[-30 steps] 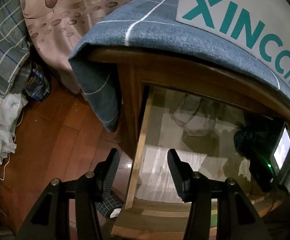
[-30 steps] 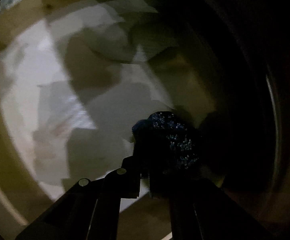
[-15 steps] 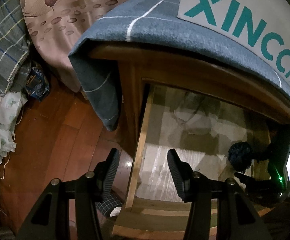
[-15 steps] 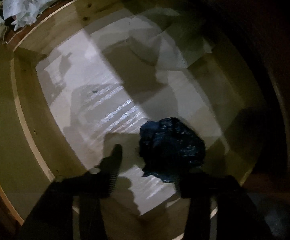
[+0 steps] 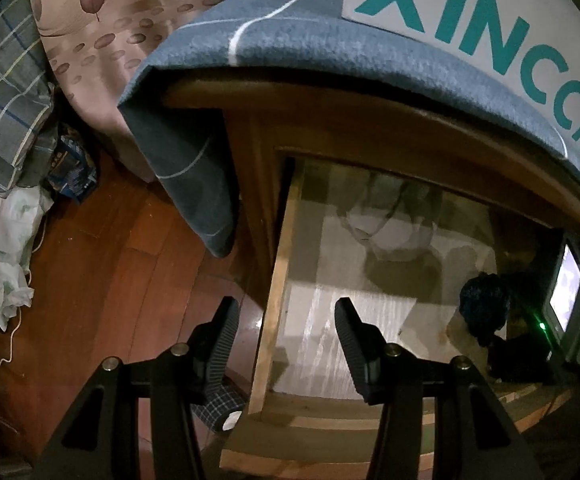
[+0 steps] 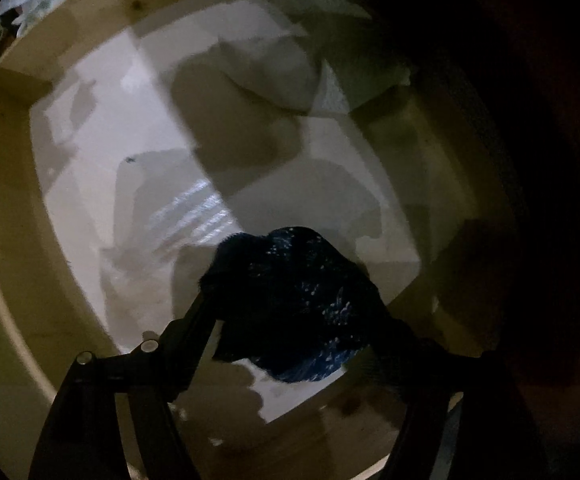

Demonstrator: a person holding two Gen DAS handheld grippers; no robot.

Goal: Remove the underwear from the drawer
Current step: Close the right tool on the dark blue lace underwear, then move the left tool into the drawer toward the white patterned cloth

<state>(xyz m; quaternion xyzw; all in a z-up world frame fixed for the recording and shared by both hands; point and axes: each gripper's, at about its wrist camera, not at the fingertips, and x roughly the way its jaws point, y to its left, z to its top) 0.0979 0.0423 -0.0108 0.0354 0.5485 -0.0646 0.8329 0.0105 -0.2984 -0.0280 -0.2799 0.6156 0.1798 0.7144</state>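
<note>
Wooden floorboards (image 5: 102, 264) and a dim bedroom corner surround the open drawer (image 5: 274, 280) I am working over. Down in its right-hand part sits the dark blue underwear (image 6: 297, 304), a bunched lump on the pale liner paper (image 6: 138, 152). My right gripper (image 6: 293, 312) points almost straight down at it, and its jaws are opening, with the bundle lying between the two fingers; in the gloom I cannot tell whether either pad touches the cloth. From my left wrist camera the same underwear (image 5: 483, 304) shows near the drawer's right wall, just beside the right gripper (image 5: 517, 360) and its lit screen. Further back in the drawer lies a crumpled pale garment (image 5: 389, 232). My left gripper (image 5: 286, 344) hangs over the drawer's left rail, fingers apart with nothing between them. Above, a grey-blue cloth (image 5: 258, 32) drapes the cabinet top under a white XINCCI shoebox (image 5: 469, 20). Off to the left are a leaf-print bedspread (image 5: 102, 20) and a plaid fabric (image 5: 2, 92).
</note>
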